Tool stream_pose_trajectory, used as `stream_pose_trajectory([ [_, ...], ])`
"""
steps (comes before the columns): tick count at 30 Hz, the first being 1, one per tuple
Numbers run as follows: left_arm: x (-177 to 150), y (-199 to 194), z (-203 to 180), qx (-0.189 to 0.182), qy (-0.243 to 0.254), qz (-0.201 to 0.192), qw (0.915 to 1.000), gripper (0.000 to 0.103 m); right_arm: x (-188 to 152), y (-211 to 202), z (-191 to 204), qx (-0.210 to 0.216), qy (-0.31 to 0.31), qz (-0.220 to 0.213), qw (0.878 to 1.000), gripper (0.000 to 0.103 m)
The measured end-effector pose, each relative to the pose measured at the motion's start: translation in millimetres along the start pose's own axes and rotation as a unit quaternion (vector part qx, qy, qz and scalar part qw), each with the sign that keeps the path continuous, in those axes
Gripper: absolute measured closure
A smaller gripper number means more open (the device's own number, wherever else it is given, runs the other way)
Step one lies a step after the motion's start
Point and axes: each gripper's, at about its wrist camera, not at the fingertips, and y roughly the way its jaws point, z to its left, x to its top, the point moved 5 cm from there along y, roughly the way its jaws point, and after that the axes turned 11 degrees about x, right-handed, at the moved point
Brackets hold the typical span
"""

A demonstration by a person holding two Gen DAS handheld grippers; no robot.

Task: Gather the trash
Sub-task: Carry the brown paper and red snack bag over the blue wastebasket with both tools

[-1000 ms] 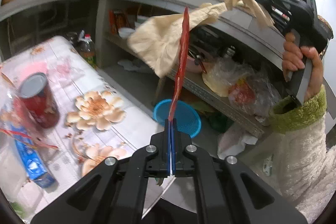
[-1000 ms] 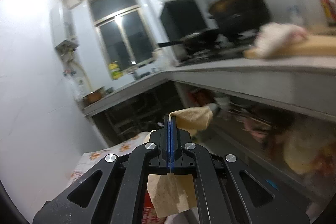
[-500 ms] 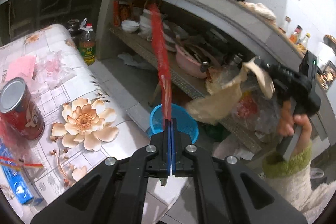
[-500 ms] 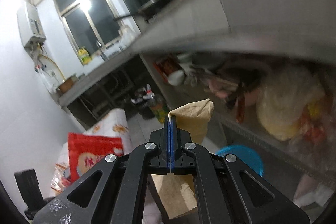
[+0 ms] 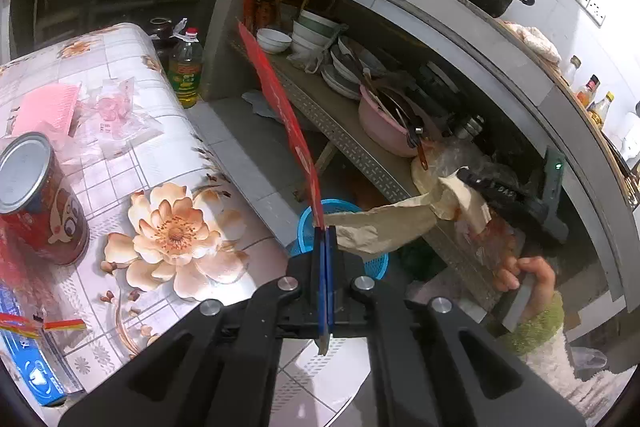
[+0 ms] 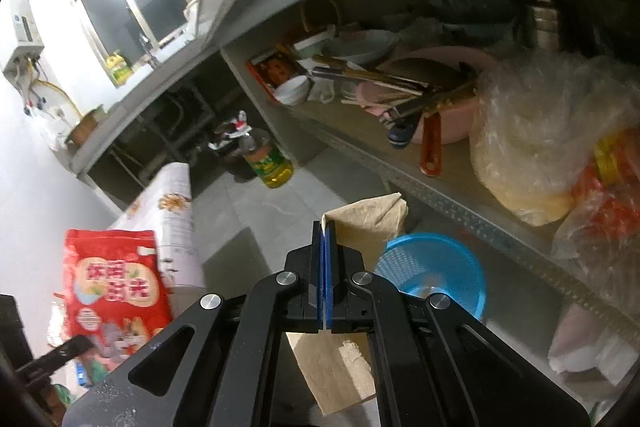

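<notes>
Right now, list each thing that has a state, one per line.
Left gripper: shut on red wrapper.
Right gripper: shut on brown paper.
Blue basket: on the floor, upright, open.
Can: upright on the table, top sealed.
Oil bottle: upright, capped.

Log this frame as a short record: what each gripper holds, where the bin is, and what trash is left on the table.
left gripper: shut on red snack packet
right gripper: shut on brown paper bag
bin: blue basket on the floor, below the shelf
paper bag position: over the basket's near rim
left on table: red can, blue wrapper, clear plastic bags
</notes>
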Motion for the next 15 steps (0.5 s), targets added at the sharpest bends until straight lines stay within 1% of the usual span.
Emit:
stream_pose_trajectory([
  [4,4,-3,1,0.004,-0.004,-0.004,1.0,0.103,-3,17,-11,-0.017,0.001,0.014,1.0,0.103],
  [9,30,-12,-14,0.006,0.005,-0.009,0.9999,0.103,-9,38,-22,-0.036,-0.005,0.034,0.999,0.103],
  [12,53,-12,-39,-0.002,0.027,-0.018,0.9995,0.103,-12,50,-28,-0.043,-0.007,0.044,0.998,0.103],
  [15,67,6,-67,-0.012,0.056,-0.008,0.9984,0.103,-16,62,-35,-0.051,-0.013,0.056,0.997,0.103],
])
